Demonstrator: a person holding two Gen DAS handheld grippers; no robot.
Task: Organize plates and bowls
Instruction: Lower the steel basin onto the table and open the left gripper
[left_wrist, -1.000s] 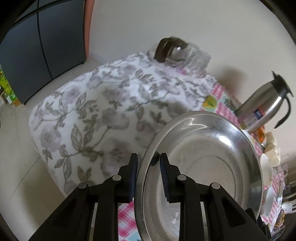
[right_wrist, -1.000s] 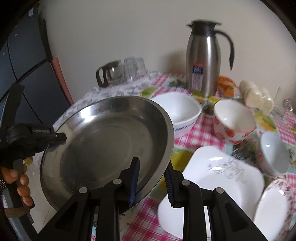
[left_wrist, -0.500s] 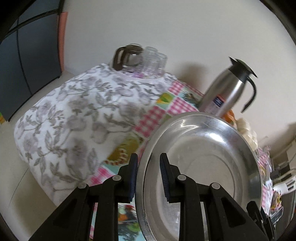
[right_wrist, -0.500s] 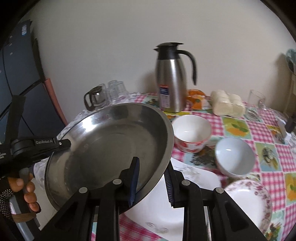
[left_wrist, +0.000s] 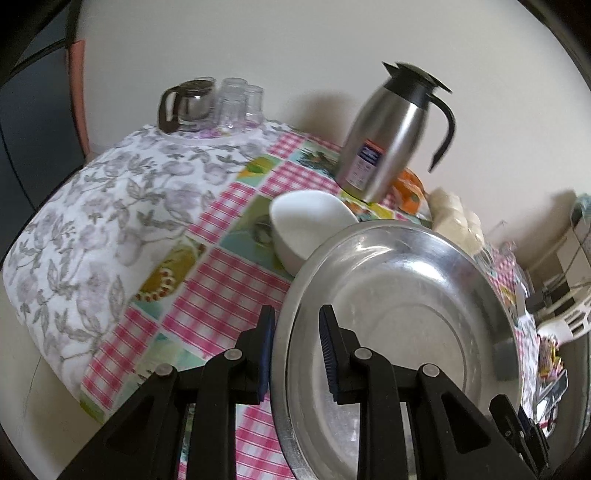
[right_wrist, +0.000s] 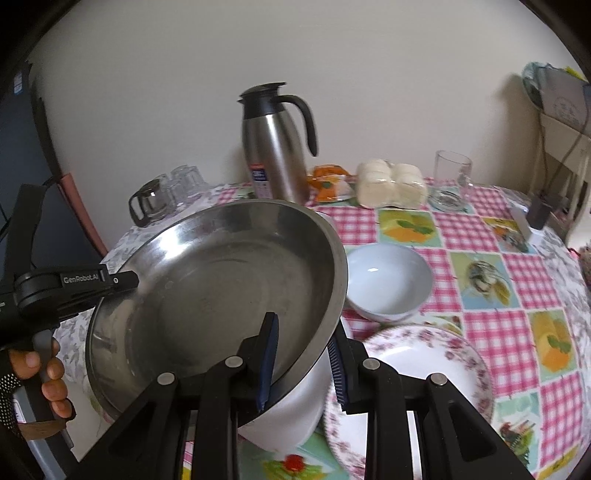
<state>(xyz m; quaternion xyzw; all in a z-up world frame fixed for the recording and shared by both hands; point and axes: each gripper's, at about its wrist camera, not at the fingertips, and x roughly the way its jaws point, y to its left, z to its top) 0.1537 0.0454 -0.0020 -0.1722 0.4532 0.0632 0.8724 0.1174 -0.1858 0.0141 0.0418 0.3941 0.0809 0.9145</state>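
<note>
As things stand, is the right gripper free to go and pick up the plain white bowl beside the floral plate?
Probably not yet. The right gripper is clamped on the rim of the steel basin, which the left gripper holds too. The white bowl itself sits uncovered, just beyond the basin.

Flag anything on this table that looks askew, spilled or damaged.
Only the steel pan is askew: it hangs tilted over the table, both grippers clamped on opposite sides of its rim. Nothing looks spilled or broken.
</note>
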